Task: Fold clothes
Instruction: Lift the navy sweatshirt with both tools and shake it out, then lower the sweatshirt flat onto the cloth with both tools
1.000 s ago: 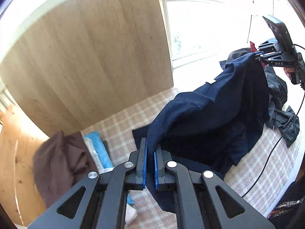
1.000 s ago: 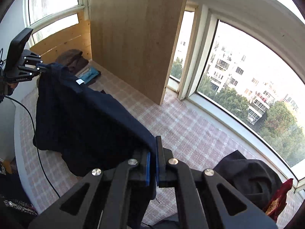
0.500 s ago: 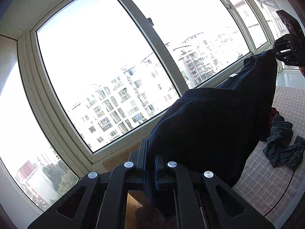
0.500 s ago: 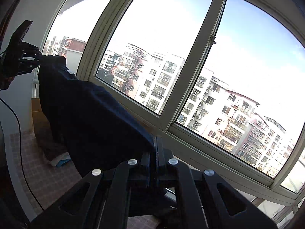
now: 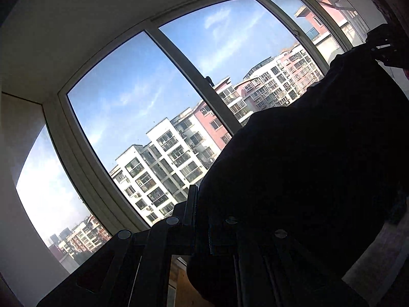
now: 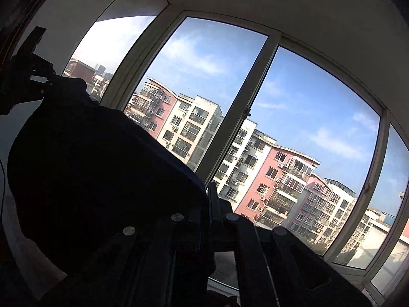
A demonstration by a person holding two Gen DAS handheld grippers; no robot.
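Observation:
A dark navy garment (image 5: 306,166) hangs in the air, stretched between both grippers and silhouetted against the window. My left gripper (image 5: 202,199) is shut on one edge of it at the bottom of the left wrist view; the right gripper (image 5: 383,48) shows far up on the right, holding the other end. In the right wrist view the same garment (image 6: 97,168) fills the left side. My right gripper (image 6: 208,194) is shut on its near edge, and the left gripper (image 6: 38,76) grips the far end at upper left.
Both cameras point upward at a large window (image 5: 163,107) with white frames; apartment blocks (image 6: 268,179) and blue sky lie beyond. A strip of white ceiling (image 6: 281,5) runs above. The bed surface is almost out of view.
Both grippers have tilted and risen with the garment: the views swung from the checked bed and wooden panel up to the window and ceiling. The garment stays held at both ends.

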